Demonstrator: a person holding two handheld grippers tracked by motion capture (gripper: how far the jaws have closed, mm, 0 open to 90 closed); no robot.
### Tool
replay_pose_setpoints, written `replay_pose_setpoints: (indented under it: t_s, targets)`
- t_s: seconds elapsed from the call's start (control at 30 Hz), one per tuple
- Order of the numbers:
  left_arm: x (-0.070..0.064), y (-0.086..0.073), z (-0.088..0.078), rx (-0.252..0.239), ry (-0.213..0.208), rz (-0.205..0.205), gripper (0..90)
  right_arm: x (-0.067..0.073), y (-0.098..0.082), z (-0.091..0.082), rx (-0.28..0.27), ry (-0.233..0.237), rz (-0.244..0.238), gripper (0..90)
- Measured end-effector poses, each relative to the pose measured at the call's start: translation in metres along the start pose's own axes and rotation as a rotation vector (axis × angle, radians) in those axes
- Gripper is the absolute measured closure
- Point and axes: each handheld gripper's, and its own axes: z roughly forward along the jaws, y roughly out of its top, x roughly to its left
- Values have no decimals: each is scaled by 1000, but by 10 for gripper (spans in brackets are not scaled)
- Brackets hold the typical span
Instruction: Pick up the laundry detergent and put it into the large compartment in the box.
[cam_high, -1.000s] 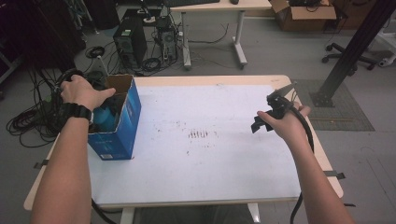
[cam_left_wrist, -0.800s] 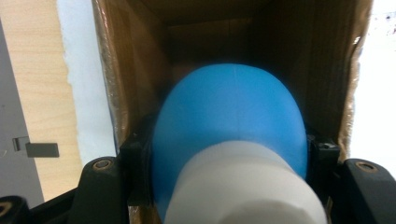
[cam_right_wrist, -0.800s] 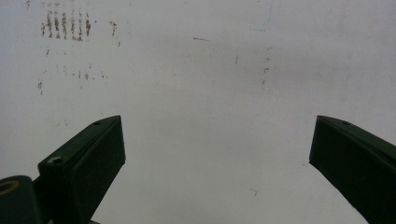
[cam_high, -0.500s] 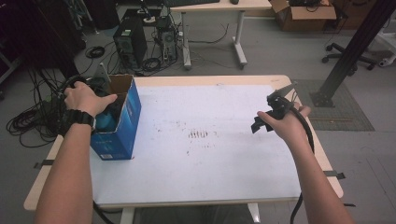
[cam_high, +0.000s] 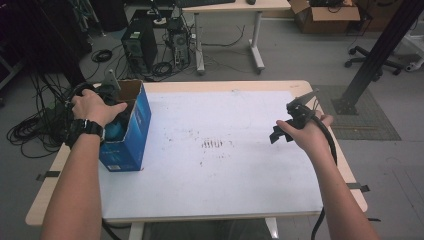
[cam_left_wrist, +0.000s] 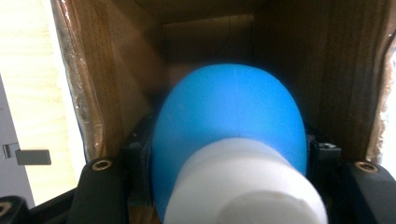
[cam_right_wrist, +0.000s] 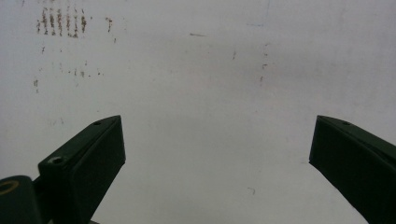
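High view: a white sheet (cam_high: 220, 150), flat and matte with a patch of small brown smudges near its middle, covers most of a pale wooden table (cam_high: 200, 86), and a blue cardboard box (cam_high: 127, 135) stands open-topped at its left edge. Beyond the far side, on the grey floor, sit a black computer tower (cam_high: 136, 44), loops of black cable (cam_high: 35, 127), a second table (cam_high: 230, 6), a brown carton (cam_high: 325, 10) and an office chair (cam_high: 385, 55) at far right. The left hand (cam_high: 92, 107), with a black watch on the wrist, reaches into the top of the box, whose brown inner walls close in around the left gripper (cam_left_wrist: 229, 154). In the left gripper view those walls look fibrous and creased, with glossy tape along the edges. The left gripper's jaws are clamped on a smooth, rounded blue bottle (cam_left_wrist: 229, 116) with a white cylindrical cap (cam_left_wrist: 245, 186) toward the camera; the bottle is inside the box, between its walls. The right hand (cam_high: 307, 132) holds the right gripper (cam_high: 282, 132) above the right part of the sheet, well apart from the box. In the right gripper view its black jaws stand wide apart over bare white sheet, nothing between them.
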Motion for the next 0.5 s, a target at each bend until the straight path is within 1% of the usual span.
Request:
replay_pose_setpoints:
  t_s: [0.2, 0.5]
  targets:
    - [-1, 1, 1, -1, 2, -1, 369, -1, 0, -2, -2, 1, 2, 35]
    - [2, 0, 1, -2, -8, -7, 367, 0, 0, -2, -3, 2, 3, 35]
